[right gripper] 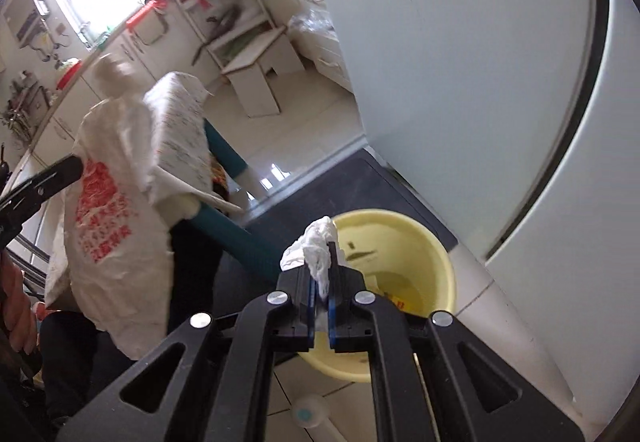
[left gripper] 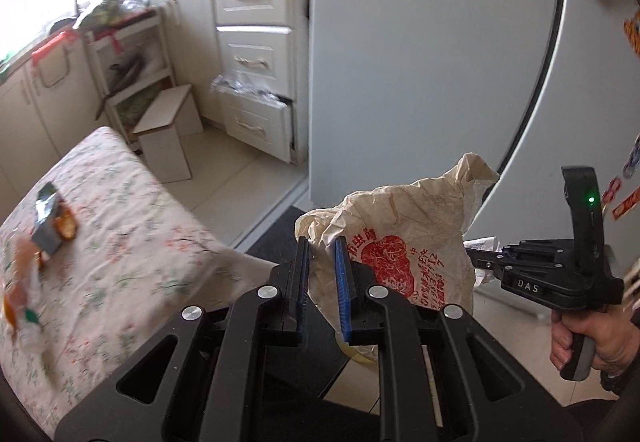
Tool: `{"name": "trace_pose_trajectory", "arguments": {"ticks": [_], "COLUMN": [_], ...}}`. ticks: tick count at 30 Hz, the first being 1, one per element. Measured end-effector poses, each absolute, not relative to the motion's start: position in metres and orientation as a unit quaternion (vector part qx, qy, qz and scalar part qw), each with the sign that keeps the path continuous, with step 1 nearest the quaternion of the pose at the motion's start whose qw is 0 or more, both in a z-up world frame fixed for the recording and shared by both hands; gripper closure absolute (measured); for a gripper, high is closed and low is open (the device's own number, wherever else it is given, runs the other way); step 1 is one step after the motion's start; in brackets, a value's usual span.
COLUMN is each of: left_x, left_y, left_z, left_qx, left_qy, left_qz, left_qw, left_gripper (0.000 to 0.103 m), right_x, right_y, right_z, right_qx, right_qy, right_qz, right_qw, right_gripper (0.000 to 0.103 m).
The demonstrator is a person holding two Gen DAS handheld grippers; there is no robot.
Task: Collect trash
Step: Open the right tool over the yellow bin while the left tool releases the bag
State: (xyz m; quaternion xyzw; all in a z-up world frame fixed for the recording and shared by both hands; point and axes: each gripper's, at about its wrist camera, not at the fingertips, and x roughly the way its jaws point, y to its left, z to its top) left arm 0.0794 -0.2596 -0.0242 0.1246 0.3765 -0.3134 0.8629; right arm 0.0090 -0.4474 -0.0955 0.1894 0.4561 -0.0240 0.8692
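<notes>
Bag: crumpled paper bag point(left gripper: 404, 242) with red print, long axis upright, mouth up — clamped in left gripper point(left gripper: 323, 242).
Tissue: wad point(right gripper: 316, 246) pinched in right gripper point(right gripper: 321, 254), sticking up, over yellow bin point(right gripper: 420, 242).
Around: fridge point(left gripper: 420, 62) right; floral table point(left gripper: 120, 222) left.

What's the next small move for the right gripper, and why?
Probably open the right gripper and drop the crumpled tissue: it is clamped between the pads roughly above the yellow bin. The left gripper holds the printed paper bag beside it.
</notes>
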Motion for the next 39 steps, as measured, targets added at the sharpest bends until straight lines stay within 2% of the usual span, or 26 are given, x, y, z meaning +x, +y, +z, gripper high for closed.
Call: {"name": "trace_pose_trajectory", "arguments": {"ticks": [2, 4, 5, 6, 8, 10, 13, 14, 15, 17, 23, 31, 39], "left_x": [0.083, 0.084, 0.083, 0.08, 0.074, 0.069, 0.064, 0.063, 0.06, 0.059, 0.05, 0.037, 0.044], "left_y": [-0.279, -0.297, -0.304, -0.31, -0.313, -0.314, -0.309, -0.306, -0.302, -0.293, -0.255, -0.212, -0.137], "left_z": [-0.04, -0.056, -0.062, -0.066, -0.067, -0.065, -0.058, -0.054, -0.049, -0.038, -0.003, 0.025, 0.043], "left_qx": [0.131, 0.141, 0.146, 0.15, 0.158, 0.166, 0.176, 0.178, 0.179, 0.18, 0.17, 0.157, 0.045], "left_qy": [0.394, 0.414, 0.42, 0.426, 0.422, 0.412, 0.396, 0.39, 0.381, 0.369, 0.329, 0.286, 0.273], "left_qz": [-0.32, -0.33, -0.337, -0.345, -0.352, -0.354, -0.345, -0.341, -0.333, -0.319, -0.265, -0.174, -0.075], "left_qw": [0.851, 0.836, 0.83, 0.822, 0.82, 0.823, 0.832, 0.837, 0.844, 0.854, 0.89, 0.929, 0.958], "left_gripper": [0.09, 0.087, 0.081, 0.077, 0.057, 0.043, 0.034, 0.03, 0.028, 0.021, 0.012, 0.009, 0.008], "right_x": [0.009, 0.008, 0.008, 0.007, 0.003, 0.002, 0.001, 0.002, 0.004, 0.002, 0.005, 0.012, 0.016], "right_y": [-0.453, -0.456, -0.457, -0.458, -0.463, -0.467, -0.468, -0.465, -0.463, -0.461, -0.445, -0.414, -0.392], "right_z": [-0.11, -0.123, -0.128, -0.132, -0.14, -0.144, -0.141, -0.139, -0.136, -0.132, -0.113, -0.084, -0.061], "right_qx": [0.197, 0.202, 0.204, 0.207, 0.213, 0.222, 0.231, 0.23, 0.228, 0.222, 0.216, 0.188, 0.169], "right_qy": [0.473, 0.491, 0.499, 0.504, 0.512, 0.517, 0.513, 0.511, 0.508, 0.5, 0.476, 0.435, 0.397], "right_qz": [-0.03, -0.037, -0.04, -0.042, -0.048, -0.054, -0.056, -0.054, -0.052, -0.05, -0.032, -0.005, 0.015], "right_qw": [0.858, 0.847, 0.841, 0.838, 0.831, 0.825, 0.825, 0.827, 0.829, 0.835, 0.852, 0.88, 0.902], "right_gripper": [0.096, 0.088, 0.076, 0.07, 0.07, 0.069, 0.068, 0.065, 0.058, 0.054, 0.05, 0.045, 0.043]}}
